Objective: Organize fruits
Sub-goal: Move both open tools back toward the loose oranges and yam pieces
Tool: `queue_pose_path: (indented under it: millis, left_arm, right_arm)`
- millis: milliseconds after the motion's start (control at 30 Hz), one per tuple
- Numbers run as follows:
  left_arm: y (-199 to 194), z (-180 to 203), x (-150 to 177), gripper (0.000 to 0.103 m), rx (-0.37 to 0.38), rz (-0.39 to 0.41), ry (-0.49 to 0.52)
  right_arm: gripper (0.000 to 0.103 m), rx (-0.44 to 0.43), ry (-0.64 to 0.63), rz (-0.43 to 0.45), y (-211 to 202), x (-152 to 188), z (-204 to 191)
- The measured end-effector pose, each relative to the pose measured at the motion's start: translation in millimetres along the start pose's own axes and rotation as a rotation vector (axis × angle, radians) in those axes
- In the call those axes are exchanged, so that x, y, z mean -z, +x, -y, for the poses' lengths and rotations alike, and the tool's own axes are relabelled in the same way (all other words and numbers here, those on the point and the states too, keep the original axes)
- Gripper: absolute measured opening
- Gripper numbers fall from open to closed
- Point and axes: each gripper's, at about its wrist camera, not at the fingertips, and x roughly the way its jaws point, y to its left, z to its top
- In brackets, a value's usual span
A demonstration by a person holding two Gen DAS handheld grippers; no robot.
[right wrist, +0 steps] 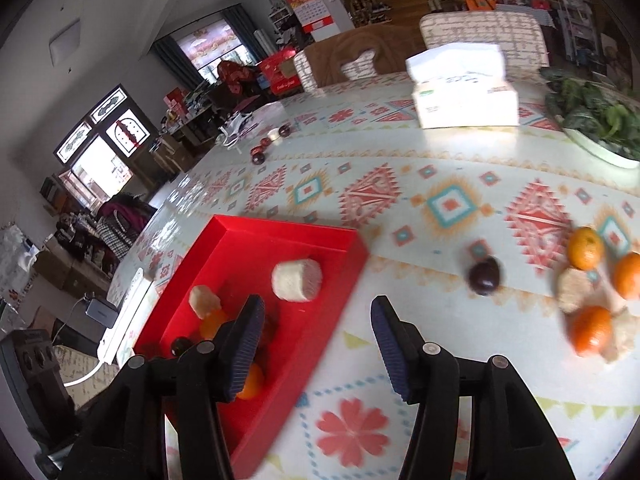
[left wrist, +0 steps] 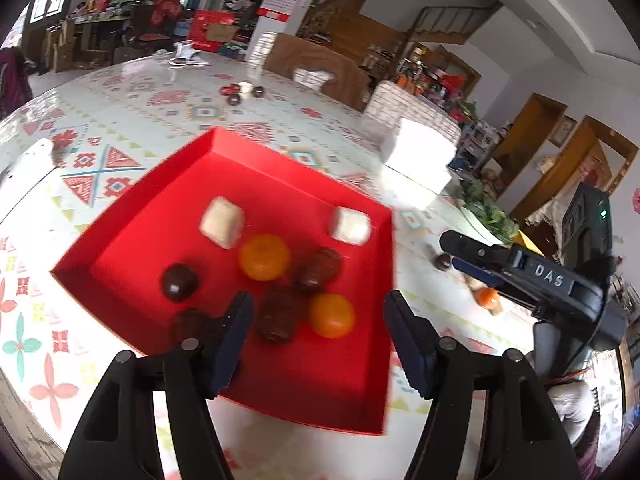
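A red tray (left wrist: 224, 140) lies on the patterned tablecloth. It holds two pale cakes (left wrist: 222, 222), two oranges (left wrist: 264, 257) and several dark plums (left wrist: 179, 282). My left gripper (left wrist: 320, 328) hovers over the tray's near side, open, with nothing between its fingers. My right gripper (right wrist: 316, 336) stands open and empty above the cloth, just past the tray's (right wrist: 280, 226) right rim; it also shows in the left wrist view (left wrist: 456, 252). On the cloth to the right lie a dark plum (right wrist: 485, 275), three oranges (right wrist: 585, 248) and pale cakes (right wrist: 576, 290).
A white tissue box (right wrist: 464, 96) and a dish of green leaves (right wrist: 592, 120) stand at the far right of the table. A few small dark fruits (right wrist: 260, 152) lie far back. Chairs line the far edge. A white power strip (right wrist: 128, 312) lies left of the tray.
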Motion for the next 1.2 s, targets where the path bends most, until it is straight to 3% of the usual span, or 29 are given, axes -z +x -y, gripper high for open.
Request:
queue_pose_path:
  millis: [267, 400, 467, 533, 733, 867, 1033, 1133, 1200]
  left_arm:
    - [0.3, 58.0, 12.6, 0.068, 0.041, -0.042, 0.087]
    - [-18.5, 99.0, 4.3, 0.068, 0.106, -0.046, 0.124]
    - [-33.8, 125.7, -5.2, 0.083, 0.150, -0.043, 0.151]
    - [-50.0, 158.8, -15.1, 0.091, 0.211, -0.055, 0.183]
    - [-118.6, 280.8, -15.6, 0.092, 0.308, -0.078, 0.445]
    - [-164.5, 334.5, 0.2, 0.092, 0.392, -0.056, 0.587]
    - [-184.5, 361.5, 13.6, 0.094, 0.421, -0.017, 0.683]
    - [-170.3, 359.5, 10.0, 0.094, 0.436, -0.092, 0.624]
    - [-168.4, 362.2, 12.0, 0.094, 0.438, -0.093, 0.634]
  right_arm:
    - [0.065, 0.037, 0.089, 0.054, -48.1, 17.5, 59.3]
    - [0.065, 0.063, 0.125, 0.073, -73.3, 25.1, 89.4]
    - [0.065, 0.079, 0.148, 0.087, -90.3, 31.1, 106.9]
    - [0.065, 0.089, 0.173, 0.100, -105.6, 36.7, 124.7]
    - [0.065, 0.138, 0.257, 0.088, -136.2, 55.1, 172.5]
    - [0.065, 0.166, 0.319, 0.082, -154.8, 65.9, 198.5]
    - [0.065, 0.173, 0.401, 0.085, -173.6, 76.3, 223.7]
    - [0.065, 0.198, 0.421, 0.092, -183.5, 78.2, 229.6]
    - [0.065, 0.209, 0.423, 0.098, -188.3, 78.4, 230.7]
